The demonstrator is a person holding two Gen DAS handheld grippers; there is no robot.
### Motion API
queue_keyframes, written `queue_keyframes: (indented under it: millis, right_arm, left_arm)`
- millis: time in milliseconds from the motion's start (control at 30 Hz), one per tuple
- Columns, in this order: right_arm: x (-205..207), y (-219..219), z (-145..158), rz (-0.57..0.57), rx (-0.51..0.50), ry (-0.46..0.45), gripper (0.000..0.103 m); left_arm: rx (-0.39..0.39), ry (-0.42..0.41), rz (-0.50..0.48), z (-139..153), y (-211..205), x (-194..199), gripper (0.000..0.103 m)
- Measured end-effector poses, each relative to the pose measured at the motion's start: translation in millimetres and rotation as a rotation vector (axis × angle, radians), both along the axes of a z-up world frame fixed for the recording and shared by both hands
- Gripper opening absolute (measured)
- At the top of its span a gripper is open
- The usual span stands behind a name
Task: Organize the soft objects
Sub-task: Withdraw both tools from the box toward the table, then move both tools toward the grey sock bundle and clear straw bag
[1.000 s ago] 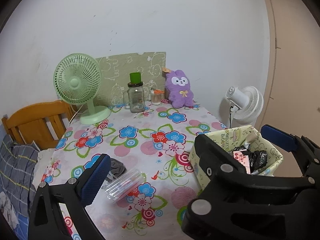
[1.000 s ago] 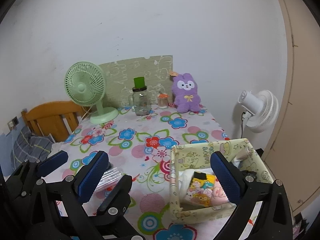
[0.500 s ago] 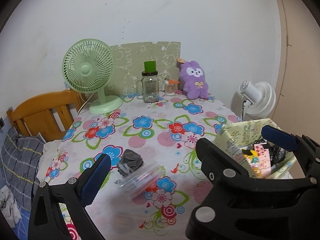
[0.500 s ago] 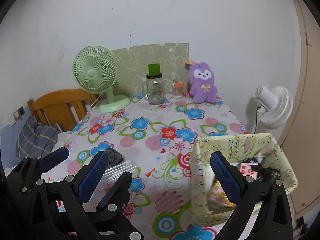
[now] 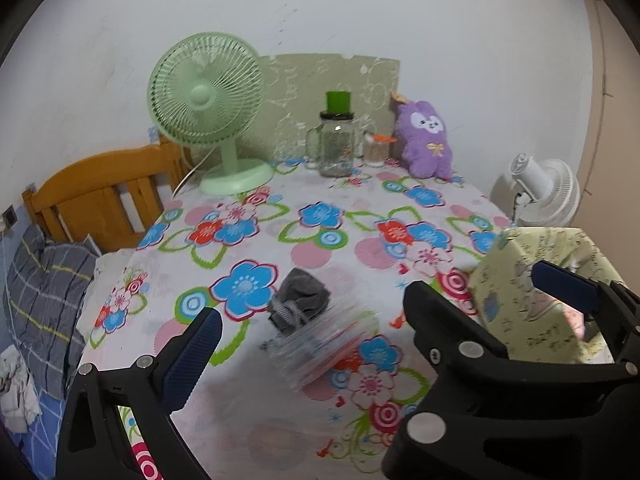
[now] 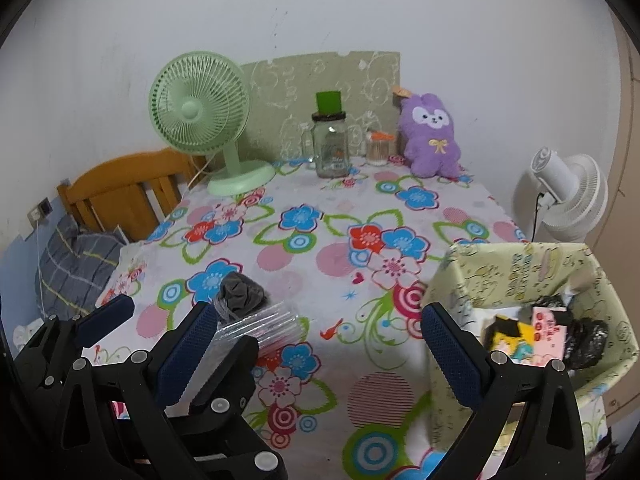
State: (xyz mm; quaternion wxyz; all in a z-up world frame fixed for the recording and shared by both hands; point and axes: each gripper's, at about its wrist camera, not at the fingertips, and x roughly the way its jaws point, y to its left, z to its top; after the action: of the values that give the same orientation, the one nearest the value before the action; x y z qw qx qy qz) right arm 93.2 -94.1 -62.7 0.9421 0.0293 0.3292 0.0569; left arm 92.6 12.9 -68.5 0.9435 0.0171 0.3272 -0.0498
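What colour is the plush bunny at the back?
Purple soft plush bunny, white face, small yellow bow; clearest in the right wrist view.

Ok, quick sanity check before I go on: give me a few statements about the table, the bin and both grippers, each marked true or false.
1. Both grippers are open and hold nothing. True: the left gripper and right gripper are spread wide, with nothing between the fingers.
2. The grey cloth bundle is already in the yellow fabric bin. False: it lies on the floral tablecloth, touching a clear plastic packet.
3. The bin stands at the table's right edge. True.
4. The bin is empty. False: it holds black, yellow and pink items.
5. The purple plush rabbit lies next to the grey bundle. False: it sits upright at the far end by the glass jar.
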Motion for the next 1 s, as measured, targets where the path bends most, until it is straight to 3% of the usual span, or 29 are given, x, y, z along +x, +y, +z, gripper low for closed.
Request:
queue_keyframes:
  millis: [600,833,1000]
  right_arm:
    - [31.1,27.4,-40.3,0.06,-0.008,0.116,0.098]
    - [40.1,34.4,-50.0,0.065,0.008,0.147,0.096]
    - [45.7,38.3,-52.4,0.058,0.017,0.153,0.095]
  left_arm:
    - [-0.004,0.098,0.075,-40.5,31.8,21.1,0.103]
    - [0.041,0.091,0.125,-46.9,42.4,25.7,0.102]
    - [0.041,0.088,0.14,-48.6,48.1,31.5,0.093]
